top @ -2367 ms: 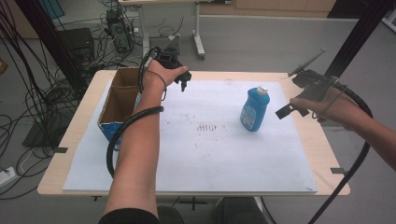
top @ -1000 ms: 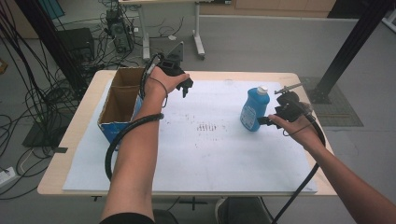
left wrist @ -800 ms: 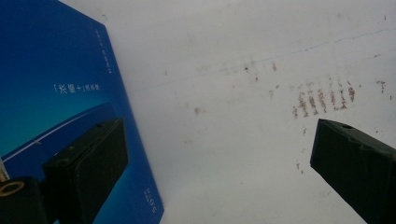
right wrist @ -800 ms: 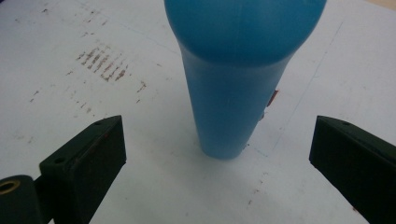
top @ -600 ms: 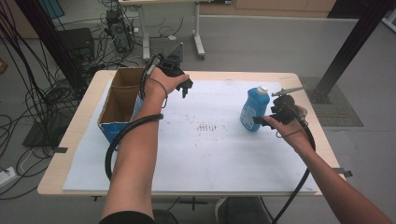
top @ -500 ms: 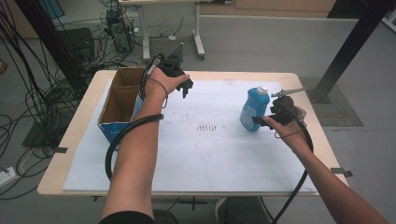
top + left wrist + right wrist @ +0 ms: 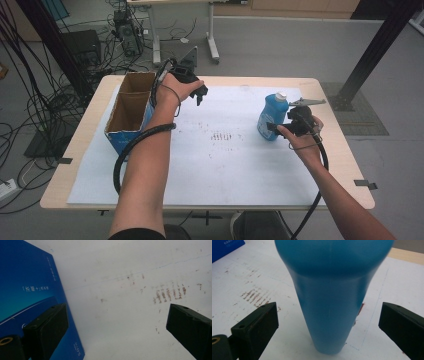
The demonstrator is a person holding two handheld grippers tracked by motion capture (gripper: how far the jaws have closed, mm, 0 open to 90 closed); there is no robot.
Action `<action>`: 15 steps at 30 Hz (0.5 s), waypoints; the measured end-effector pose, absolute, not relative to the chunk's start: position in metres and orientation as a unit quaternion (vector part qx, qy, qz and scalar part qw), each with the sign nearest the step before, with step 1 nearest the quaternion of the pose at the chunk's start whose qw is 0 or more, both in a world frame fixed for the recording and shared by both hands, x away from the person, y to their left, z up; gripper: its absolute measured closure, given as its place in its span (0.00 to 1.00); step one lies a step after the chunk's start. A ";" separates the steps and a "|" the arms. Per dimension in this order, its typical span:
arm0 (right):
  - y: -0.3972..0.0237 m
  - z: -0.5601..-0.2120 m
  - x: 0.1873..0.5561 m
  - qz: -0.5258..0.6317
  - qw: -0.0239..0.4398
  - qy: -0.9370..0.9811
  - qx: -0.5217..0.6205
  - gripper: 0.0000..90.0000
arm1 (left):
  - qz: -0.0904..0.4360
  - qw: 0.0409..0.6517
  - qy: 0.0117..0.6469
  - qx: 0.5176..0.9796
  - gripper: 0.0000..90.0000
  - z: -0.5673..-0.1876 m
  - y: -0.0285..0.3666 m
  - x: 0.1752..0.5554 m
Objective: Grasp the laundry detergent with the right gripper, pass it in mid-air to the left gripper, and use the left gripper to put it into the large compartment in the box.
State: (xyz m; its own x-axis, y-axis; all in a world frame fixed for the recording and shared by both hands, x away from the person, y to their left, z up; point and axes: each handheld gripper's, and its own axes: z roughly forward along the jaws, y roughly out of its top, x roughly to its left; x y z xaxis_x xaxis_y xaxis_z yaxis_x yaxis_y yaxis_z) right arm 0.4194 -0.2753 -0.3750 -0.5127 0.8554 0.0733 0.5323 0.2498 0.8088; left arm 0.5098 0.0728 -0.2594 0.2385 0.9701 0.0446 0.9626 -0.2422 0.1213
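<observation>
So the big change over the last couple of seconds: the right gripper (image 7: 274,128) has come in from way out past the tabletop's right edge and is now parked right at the blue bottle (image 7: 270,116), which stands upright on the white sheet (image 7: 240,170) toward the right side of the tabletop (image 7: 345,165). In the right gripper view the bottle (image 7: 332,297) sits square between the two fingers (image 7: 255,326), which are spread wide with a clear gap on both sides, so nothing's grabbed yet. It hasn't really budged in the last half second either, which to me looks like lining up is done and the squeeze is what's left. The left gripper (image 7: 199,94) hasn't moved at all, hovering just beside the open cardboard box (image 7: 129,111) at the left; its fingers (image 7: 47,325) are also wide open and holding nothing, with the box's blue side (image 7: 27,290) right next to one of them. My guess is the bottle's headed for that box, but it'll need a firm grip since the body looks smooth and rounded.
</observation>
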 end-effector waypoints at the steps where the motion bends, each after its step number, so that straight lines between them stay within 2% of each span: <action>1: -0.275 -0.376 0.420 0.413 0.200 0.766 0.451 0.03 | 0.055 0.034 0.614 0.786 0.05 -0.259 0.073 0.510; 15: -0.268 -0.387 0.424 0.432 0.222 0.757 0.437 0.02 | 0.057 0.036 0.615 0.786 0.05 -0.257 0.074 0.508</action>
